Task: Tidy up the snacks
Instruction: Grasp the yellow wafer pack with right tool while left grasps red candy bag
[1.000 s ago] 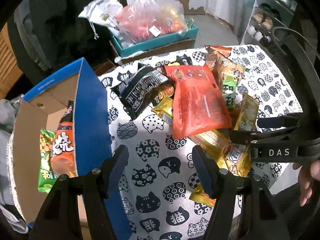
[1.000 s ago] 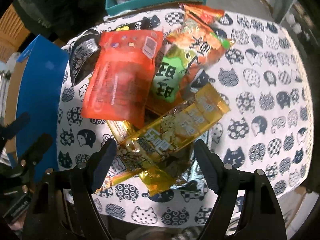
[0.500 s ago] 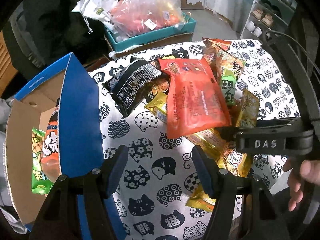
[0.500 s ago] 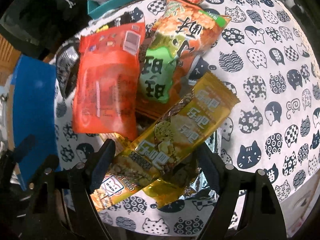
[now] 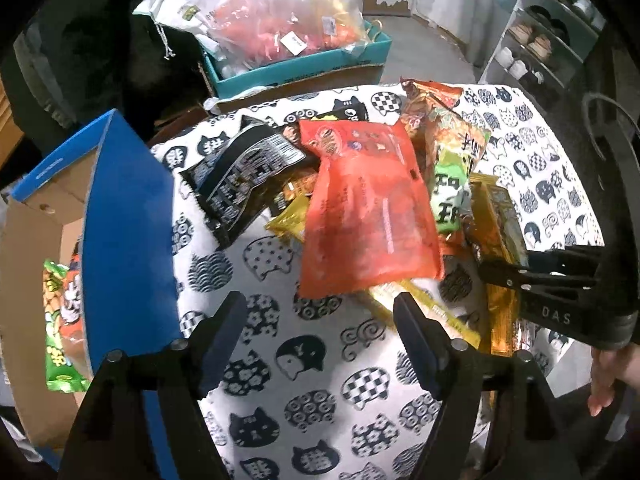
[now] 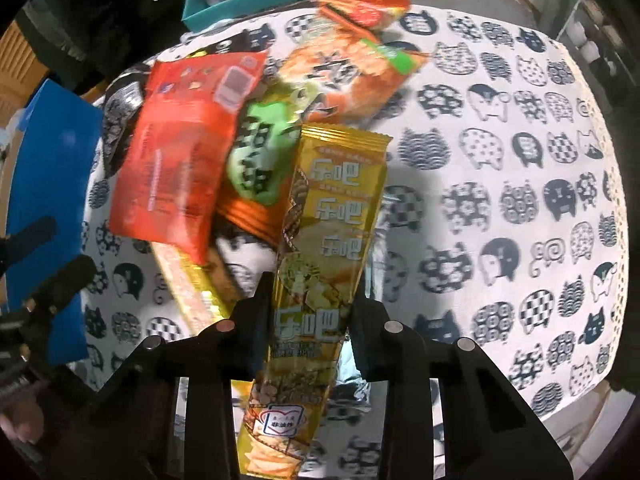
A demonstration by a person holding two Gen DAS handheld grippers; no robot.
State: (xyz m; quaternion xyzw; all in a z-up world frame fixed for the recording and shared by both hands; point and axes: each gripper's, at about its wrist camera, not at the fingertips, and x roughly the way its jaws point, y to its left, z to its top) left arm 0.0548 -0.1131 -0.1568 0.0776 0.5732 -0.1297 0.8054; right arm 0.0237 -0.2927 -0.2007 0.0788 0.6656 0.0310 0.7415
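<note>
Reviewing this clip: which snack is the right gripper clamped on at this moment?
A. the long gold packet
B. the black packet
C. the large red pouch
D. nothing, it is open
A: in the right wrist view the right gripper has both fingers pressed against the long gold packet, while the large red pouch lies on the pile.

Both fisheye views bend hard into black corners, dim toward twelve o'clock, with motion blur smearing the glossy orange plastic snack pouch [image 6: 182, 160] and glare on the long gold foil snack packet [image 6: 320, 264], shadowed beneath.
</note>
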